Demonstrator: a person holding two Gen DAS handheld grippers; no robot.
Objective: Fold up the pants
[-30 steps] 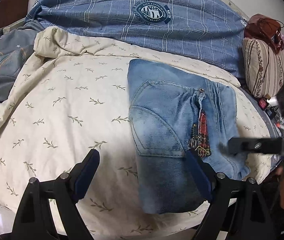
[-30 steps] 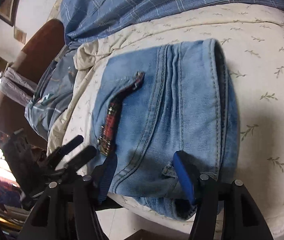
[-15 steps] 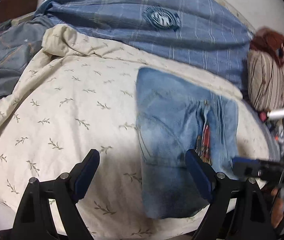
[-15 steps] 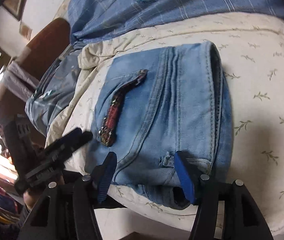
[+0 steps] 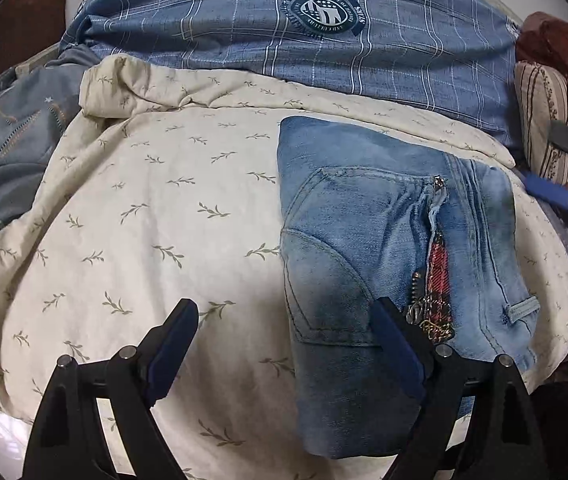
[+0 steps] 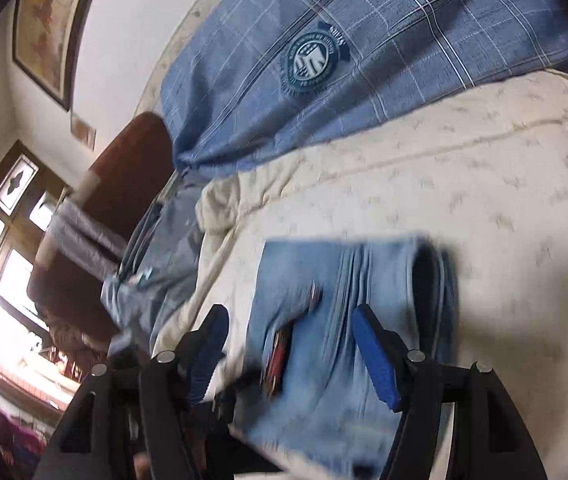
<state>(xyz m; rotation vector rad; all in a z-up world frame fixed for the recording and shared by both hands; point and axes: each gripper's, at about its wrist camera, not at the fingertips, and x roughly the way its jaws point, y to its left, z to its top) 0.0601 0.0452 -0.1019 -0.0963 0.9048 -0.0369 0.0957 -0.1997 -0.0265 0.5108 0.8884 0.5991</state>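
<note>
The light blue denim pants (image 5: 384,248) lie folded into a compact rectangle on a cream leaf-print blanket (image 5: 156,240), zipper and a red plaid tag facing up. My left gripper (image 5: 284,344) is open and empty, hovering above the folded pants' near left edge. The pants also show blurred in the right wrist view (image 6: 348,320). My right gripper (image 6: 292,344) is open and empty, raised above them. One blue fingertip of the right gripper shows at the far right in the left wrist view (image 5: 552,194).
A blue checked quilt (image 5: 304,28) with a round badge lies behind the blanket. A grey garment (image 5: 8,148) sits at the left, a striped pillow (image 5: 552,128) at the right. A brown headboard (image 6: 132,168) and window (image 6: 0,264) are to the left.
My right gripper has lifted and pulled back from the pants' edge, its view tilting up and blurring. My left gripper has moved slightly closer over the pants. The pants stay folded.
</note>
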